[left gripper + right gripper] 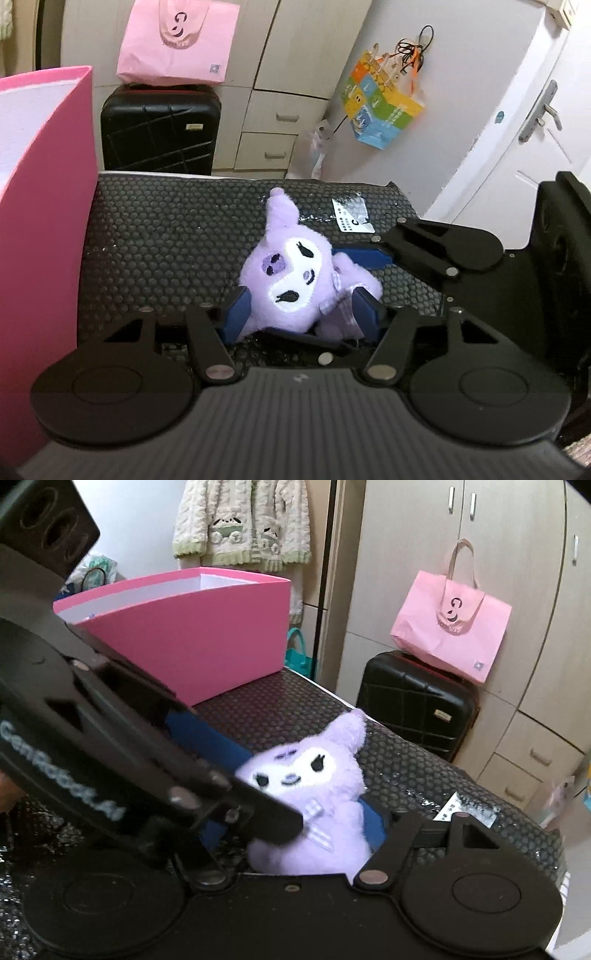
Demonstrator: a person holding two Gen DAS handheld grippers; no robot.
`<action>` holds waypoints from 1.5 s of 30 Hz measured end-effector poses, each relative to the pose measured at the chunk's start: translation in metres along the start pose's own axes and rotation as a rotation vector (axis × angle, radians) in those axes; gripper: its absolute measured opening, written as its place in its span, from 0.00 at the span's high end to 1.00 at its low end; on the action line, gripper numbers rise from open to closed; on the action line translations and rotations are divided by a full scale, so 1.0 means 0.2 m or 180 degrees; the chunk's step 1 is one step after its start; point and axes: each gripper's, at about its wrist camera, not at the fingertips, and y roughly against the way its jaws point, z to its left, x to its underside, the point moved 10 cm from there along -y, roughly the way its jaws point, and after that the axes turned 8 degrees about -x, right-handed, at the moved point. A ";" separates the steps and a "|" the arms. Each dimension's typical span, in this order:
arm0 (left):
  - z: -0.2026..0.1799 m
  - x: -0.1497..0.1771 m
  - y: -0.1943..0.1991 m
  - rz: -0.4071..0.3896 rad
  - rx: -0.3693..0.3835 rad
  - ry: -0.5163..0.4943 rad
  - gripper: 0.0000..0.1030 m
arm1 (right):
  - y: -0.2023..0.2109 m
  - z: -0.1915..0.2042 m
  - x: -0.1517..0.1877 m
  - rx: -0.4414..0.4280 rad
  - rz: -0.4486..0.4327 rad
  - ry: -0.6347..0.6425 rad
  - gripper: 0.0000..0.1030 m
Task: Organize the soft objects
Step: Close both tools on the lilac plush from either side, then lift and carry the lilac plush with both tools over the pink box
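Note:
A purple plush toy [295, 277] with a white face lies on the black bubble-wrap surface [166, 240]. My left gripper [301, 314] has its blue pads on both sides of the plush and is shut on it. My right gripper [295, 823] also holds the plush [314, 805] between its blue pads; the left gripper's body covers its left finger. The right gripper reaches in from the right in the left wrist view [436, 251]. A pink box [192, 627] stands open on the surface behind the plush.
The pink box wall [40, 221] rises at the left. A black suitcase [159, 129] with a pink tote bag [177, 40] on top stands beyond the surface. A white label [352, 216] lies on the bubble wrap. Cabinets and a door lie behind.

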 end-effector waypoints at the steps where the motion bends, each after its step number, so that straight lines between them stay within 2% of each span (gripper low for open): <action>1: 0.01 -0.01 0.00 -0.0035 -0.0050 -0.0006 0.42 | 0.01 -0.01 0.00 -0.0037 -0.0004 -0.0040 0.29; 5: 0.05 -0.01 -0.03 -0.0085 -0.0221 0.0043 0.39 | 0.02 -0.02 0.02 -0.0099 0.0016 -0.0203 0.31; 12: 0.03 0.02 -0.06 -0.0052 -0.0185 0.0059 0.39 | 0.03 -0.01 0.09 0.0047 0.0123 -0.0274 0.30; 17: -0.01 0.03 -0.03 -0.0089 -0.0196 -0.0043 0.46 | 0.07 -0.01 0.12 0.0044 0.0019 -0.0427 0.46; 20: -0.06 0.04 0.04 -0.0241 -0.0276 -0.0236 0.46 | 0.10 0.02 0.13 0.0011 -0.0112 -0.0495 0.50; 22: -0.11 0.06 0.08 -0.0268 -0.0198 -0.0288 0.46 | 0.13 0.05 0.13 -0.0039 -0.0202 -0.0555 0.53; 23: -0.12 0.06 0.10 -0.0301 -0.0237 -0.0321 0.47 | 0.15 0.07 0.12 -0.0070 -0.0243 -0.0572 0.53; 25: -0.14 0.08 0.13 -0.0342 -0.0238 -0.0418 0.47 | 0.18 0.10 0.13 0.0010 -0.0282 -0.0560 0.53; 33: -0.17 0.14 0.22 -0.0274 -0.0064 -0.0460 0.47 | 0.27 0.19 0.17 0.0268 -0.0342 -0.0800 0.53; 39: -0.20 0.20 0.34 -0.0317 0.0057 -0.0572 0.51 | 0.35 0.26 0.19 0.0266 -0.0442 -0.1103 0.53; 45: -0.20 0.28 0.49 -0.0346 0.0216 -0.0628 0.51 | 0.44 0.38 0.19 0.0250 -0.0493 -0.1165 0.53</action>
